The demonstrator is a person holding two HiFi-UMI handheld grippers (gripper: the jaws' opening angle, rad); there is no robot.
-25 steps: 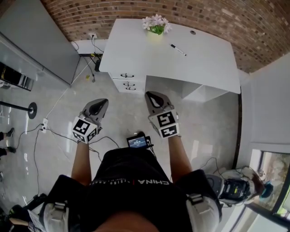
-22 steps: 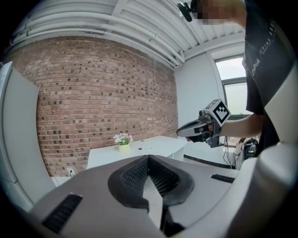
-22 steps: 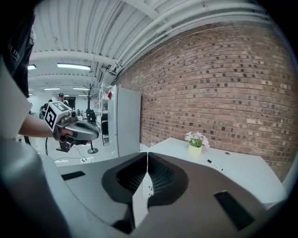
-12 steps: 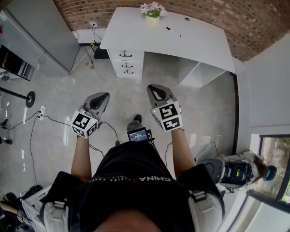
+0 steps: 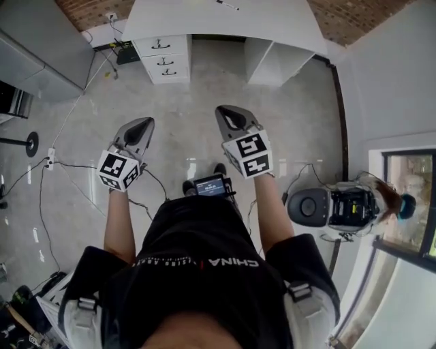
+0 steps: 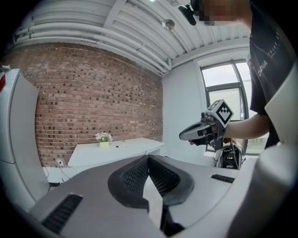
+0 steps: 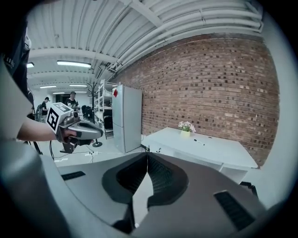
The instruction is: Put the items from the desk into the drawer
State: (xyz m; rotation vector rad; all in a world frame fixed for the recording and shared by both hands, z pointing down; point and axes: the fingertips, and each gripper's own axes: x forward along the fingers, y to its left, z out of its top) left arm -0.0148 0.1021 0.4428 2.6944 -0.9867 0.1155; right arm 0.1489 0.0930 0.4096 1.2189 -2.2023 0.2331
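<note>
A white desk stands far ahead at the top of the head view, with three shut drawers under its left end. A black marker lies on its top. In the gripper views the desk also carries a small pot of flowers and the marker. My left gripper and right gripper hover side by side over the floor, well short of the desk. Both are shut with nothing in them. The left gripper view shows the flowers and the right gripper.
A tall grey cabinet stands left of the desk. Cables trail over the tiled floor at left. A black and white machine sits on the floor at right, beside a white wall. A phone hangs at the person's waist.
The desk has slid up to the top edge of the head view and the flowers have left it. Both grippers stay shut and side by side.
</note>
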